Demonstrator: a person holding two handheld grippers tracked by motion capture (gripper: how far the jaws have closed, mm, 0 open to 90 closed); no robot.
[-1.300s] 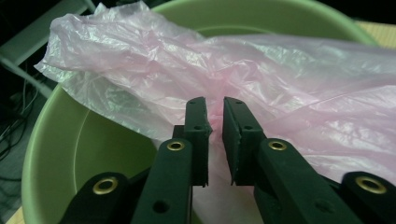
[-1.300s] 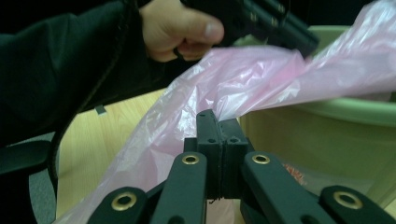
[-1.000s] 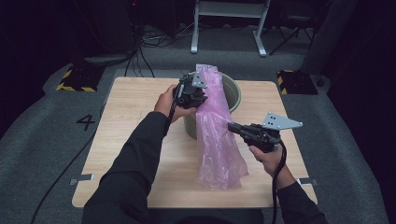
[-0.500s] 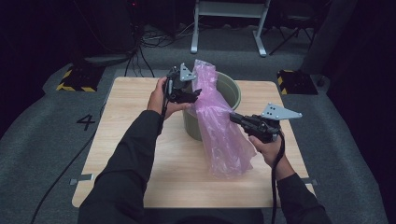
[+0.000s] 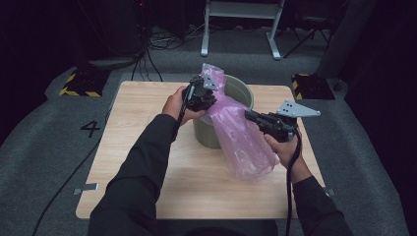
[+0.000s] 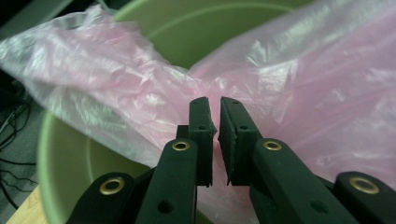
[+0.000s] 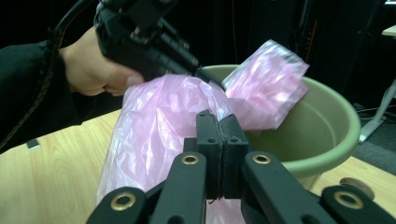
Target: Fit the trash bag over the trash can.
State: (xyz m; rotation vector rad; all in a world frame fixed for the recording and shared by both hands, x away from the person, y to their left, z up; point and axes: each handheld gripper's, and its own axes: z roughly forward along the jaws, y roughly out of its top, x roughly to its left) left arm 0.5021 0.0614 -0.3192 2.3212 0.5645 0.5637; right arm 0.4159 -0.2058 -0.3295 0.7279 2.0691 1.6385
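Work in hand: fitting the pink bag (image 5: 241,137) to the green bucket (image 5: 242,89) at centre frame of the high view.

Location of bag: its upper end lies over the bucket's near rim, part of it inside the mouth; the rest hangs down the bucket's front and right side onto the table (image 5: 147,187), toward lower centre.

Left gripper (image 5: 209,96): at the bucket's left rim, jaws just closed down to a narrow slit, with bag film pinched between the pads (image 6: 204,135) in the left gripper view.

Right gripper (image 5: 251,116): right of the bucket, jaws pressed together on a fold of the bag's mid-section, film showing at the pads (image 7: 208,140) in the right gripper view.

Handling assessment: thin film, very light, limp, with no shape of its own; likely slick and prone to slip from a shallow pinch, and liable to tear if pulled hard over the rim. Best taken at the open edge, deep in the jaws, at two points well apart so the mouth can be spread over the rim
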